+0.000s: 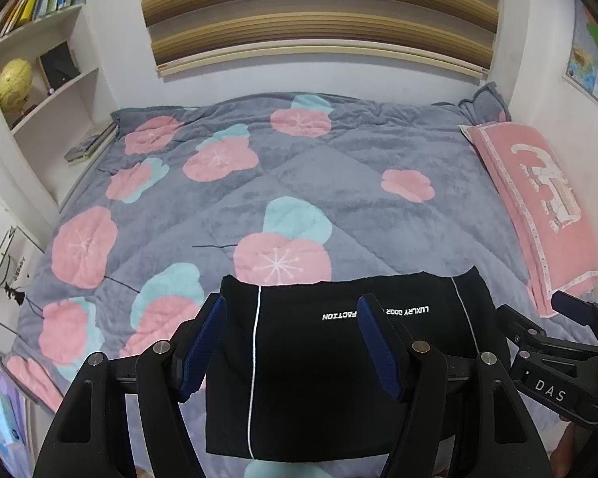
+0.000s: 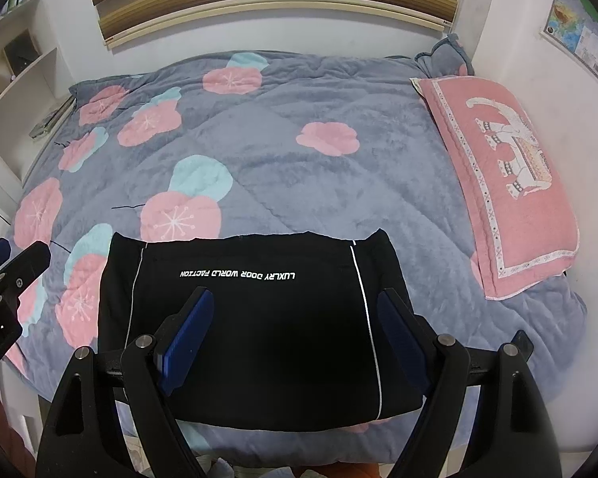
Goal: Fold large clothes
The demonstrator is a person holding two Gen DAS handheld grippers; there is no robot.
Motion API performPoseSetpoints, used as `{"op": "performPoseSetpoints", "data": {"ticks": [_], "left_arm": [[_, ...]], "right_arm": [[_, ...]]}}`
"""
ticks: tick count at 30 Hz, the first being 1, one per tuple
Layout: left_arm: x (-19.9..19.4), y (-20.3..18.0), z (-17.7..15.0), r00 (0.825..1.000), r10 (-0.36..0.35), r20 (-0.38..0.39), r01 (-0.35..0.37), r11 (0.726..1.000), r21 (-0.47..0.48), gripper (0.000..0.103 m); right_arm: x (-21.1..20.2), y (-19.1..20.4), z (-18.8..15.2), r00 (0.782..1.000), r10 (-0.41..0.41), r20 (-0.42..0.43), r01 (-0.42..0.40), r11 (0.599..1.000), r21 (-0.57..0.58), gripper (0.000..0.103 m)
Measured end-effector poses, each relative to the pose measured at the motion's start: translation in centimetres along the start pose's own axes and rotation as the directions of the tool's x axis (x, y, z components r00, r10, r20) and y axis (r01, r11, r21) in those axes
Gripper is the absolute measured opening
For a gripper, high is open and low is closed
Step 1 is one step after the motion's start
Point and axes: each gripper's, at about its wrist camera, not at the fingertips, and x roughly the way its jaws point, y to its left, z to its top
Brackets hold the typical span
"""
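A black garment [image 1: 319, 362] with thin white stripes and white lettering lies folded into a neat rectangle at the near edge of the bed; it also shows in the right wrist view [image 2: 255, 330]. My left gripper [image 1: 293, 310] is open and empty, held above the garment's left half. My right gripper [image 2: 295, 302] is open and empty, held above its middle. The right gripper shows at the right of the left wrist view [image 1: 570, 334]. The left gripper shows at the left edge of the right wrist view [image 2: 4, 275].
The bed carries a grey quilt [image 1: 339, 183] with pink and teal flowers. A pink pillow [image 2: 502, 183] lies along the right side by the wall. White shelves [image 1: 48, 79] with books and a yellow globe stand at the left. A striped blind [image 1: 319, 16] hangs behind.
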Motion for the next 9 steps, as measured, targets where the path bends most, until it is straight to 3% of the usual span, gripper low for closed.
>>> {"op": "performPoseSetpoints", "data": {"ticks": [6, 9], "left_arm": [[-0.13, 0.41, -0.14, 0.998, 0.047, 0.045, -0.047, 0.999, -0.007, 0.069], [0.15, 0.63, -0.17, 0.999, 0.038, 0.030, -0.037, 0.999, -0.009, 0.069]], "right_arm": [[0.37, 0.01, -0.02, 1.000, 0.005, -0.007, -0.005, 1.000, -0.004, 0.085], [0.58, -0.05, 0.07, 1.000, 0.009, -0.009, -0.009, 1.000, -0.008, 0.085]]}}
